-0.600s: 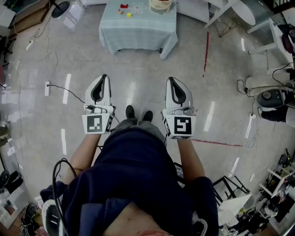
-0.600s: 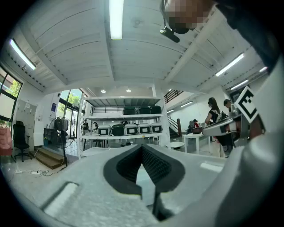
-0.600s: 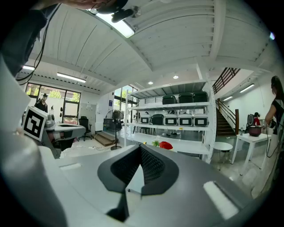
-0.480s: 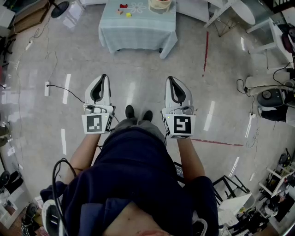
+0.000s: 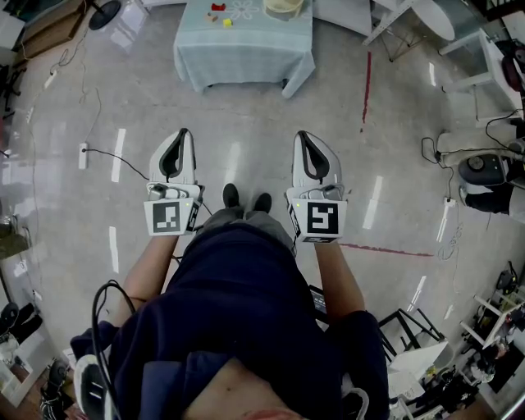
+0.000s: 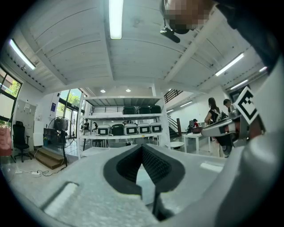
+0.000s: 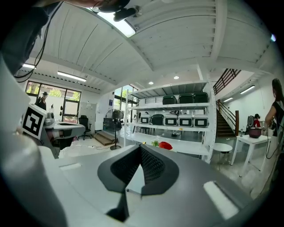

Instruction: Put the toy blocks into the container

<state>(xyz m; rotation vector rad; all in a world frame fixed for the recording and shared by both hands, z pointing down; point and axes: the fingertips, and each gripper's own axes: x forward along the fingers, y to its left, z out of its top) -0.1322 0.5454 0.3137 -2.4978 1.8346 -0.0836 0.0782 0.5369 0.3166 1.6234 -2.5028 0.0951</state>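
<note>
Glossy grey floor (image 5: 246, 156) stretches to a cloth-covered desk (image 5: 246, 57) at the far end, where the blocks (image 5: 218, 10) lie left of the container (image 5: 286, 6), both well apart from the grippers. Near the person (image 5: 246, 312), the left gripper (image 5: 181, 136) and the right gripper (image 5: 302, 137) are held side by side over the floor, pointing toward the desk. Both pairs of jaws are pressed together with nothing between them.
</note>
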